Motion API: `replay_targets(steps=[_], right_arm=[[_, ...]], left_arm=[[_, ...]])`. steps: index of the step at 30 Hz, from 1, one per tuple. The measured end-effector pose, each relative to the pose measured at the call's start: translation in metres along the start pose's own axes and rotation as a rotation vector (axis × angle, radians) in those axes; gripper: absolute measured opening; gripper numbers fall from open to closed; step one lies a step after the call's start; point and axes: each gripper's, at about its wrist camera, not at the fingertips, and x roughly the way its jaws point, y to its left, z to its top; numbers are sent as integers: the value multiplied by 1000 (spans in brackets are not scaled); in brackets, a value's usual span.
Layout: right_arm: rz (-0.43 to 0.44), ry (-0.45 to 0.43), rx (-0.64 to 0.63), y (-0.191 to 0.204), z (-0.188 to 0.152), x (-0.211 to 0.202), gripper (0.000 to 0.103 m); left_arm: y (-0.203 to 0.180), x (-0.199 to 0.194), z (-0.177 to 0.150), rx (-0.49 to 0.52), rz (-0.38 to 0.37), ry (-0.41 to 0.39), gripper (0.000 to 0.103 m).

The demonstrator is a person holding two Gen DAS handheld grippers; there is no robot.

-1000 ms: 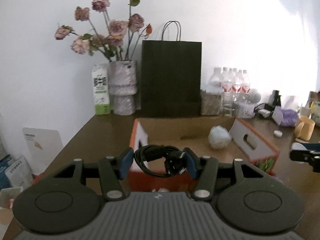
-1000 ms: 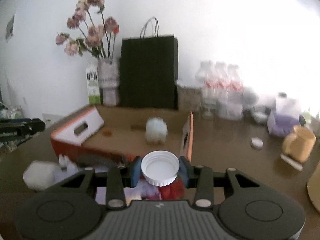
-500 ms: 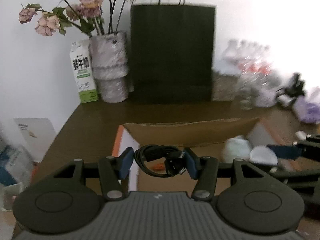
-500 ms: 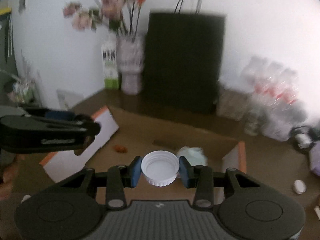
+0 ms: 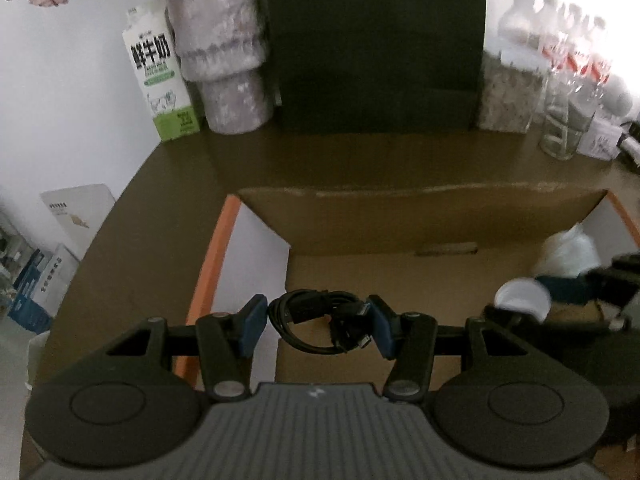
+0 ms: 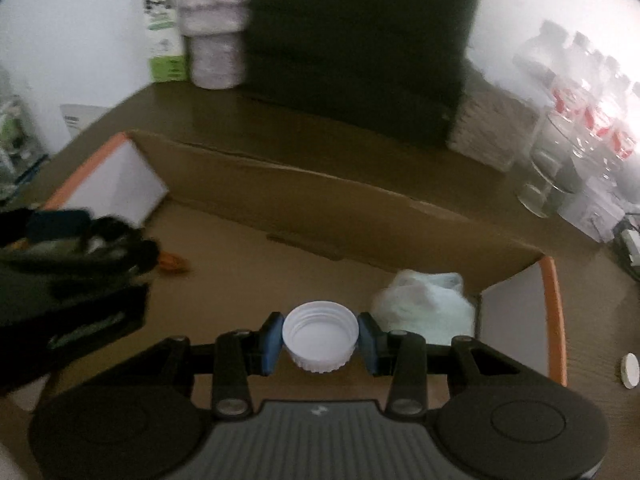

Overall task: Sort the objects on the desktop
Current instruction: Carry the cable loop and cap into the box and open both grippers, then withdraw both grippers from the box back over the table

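Observation:
A coiled black cable (image 5: 320, 322) hangs between the blue pads of my left gripper (image 5: 318, 326), which is shut on it over the left half of an open cardboard box (image 5: 400, 216). My right gripper (image 6: 320, 338) is shut on a white screw cap (image 6: 320, 334), held over the right half of the same box (image 6: 304, 184). On the box floor lie a crumpled white bag (image 6: 424, 304) in the right corner and a small orange scrap (image 6: 174, 266). Each gripper shows blurred at the edge of the other's view, the right one (image 5: 560, 304) and the left one (image 6: 72, 240).
Against the wall behind the box stand a black paper bag (image 5: 376, 40), a grey vase (image 5: 226, 60), a milk carton (image 5: 160, 72), a jar (image 5: 508, 100) and several water bottles (image 5: 568, 80). A small white cap (image 6: 631, 364) lies on the brown table right of the box.
Both grippers have moved forward and tipped downward, from the box's near edge to over its inside. The cable and the cap have stayed gripped. The wall objects have climbed in both views.

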Motion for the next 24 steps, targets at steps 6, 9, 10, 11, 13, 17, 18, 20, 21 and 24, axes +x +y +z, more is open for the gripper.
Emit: replay_targets(steps=[6, 9, 10, 11, 13, 17, 18, 20, 21, 24], right_arm=[[-48, 38, 47, -15, 3, 15, 39], [-52, 41, 53, -16, 4, 16, 42], [-52, 41, 53, -16, 3, 15, 52], [-44, 35, 56, -17, 4, 14, 63], [-26, 24, 63, -17, 4, 11, 75], [-25, 6, 56, -17, 4, 1, 85], [-30, 5, 61, -18, 4, -1, 87], [-35, 1, 73, -22, 4, -6, 94], [-38, -3, 80, -23, 4, -9, 96], [-41, -23, 90, -29, 2, -21, 101]], left_arm=[[-2, 10, 0, 8, 27, 34, 56], [-3, 14, 0, 15, 26, 47, 56], [-3, 14, 0, 14, 23, 47, 56], [-2, 13, 0, 13, 25, 44, 56], [-3, 11, 1, 15, 30, 34, 63], [-4, 3, 2, 27, 65, -5, 76], [-3, 1, 2, 30, 62, -12, 77], [-3, -4, 3, 32, 64, -24, 80], [-3, -7, 3, 34, 66, -33, 83], [0, -18, 1, 30, 71, -65, 97]])
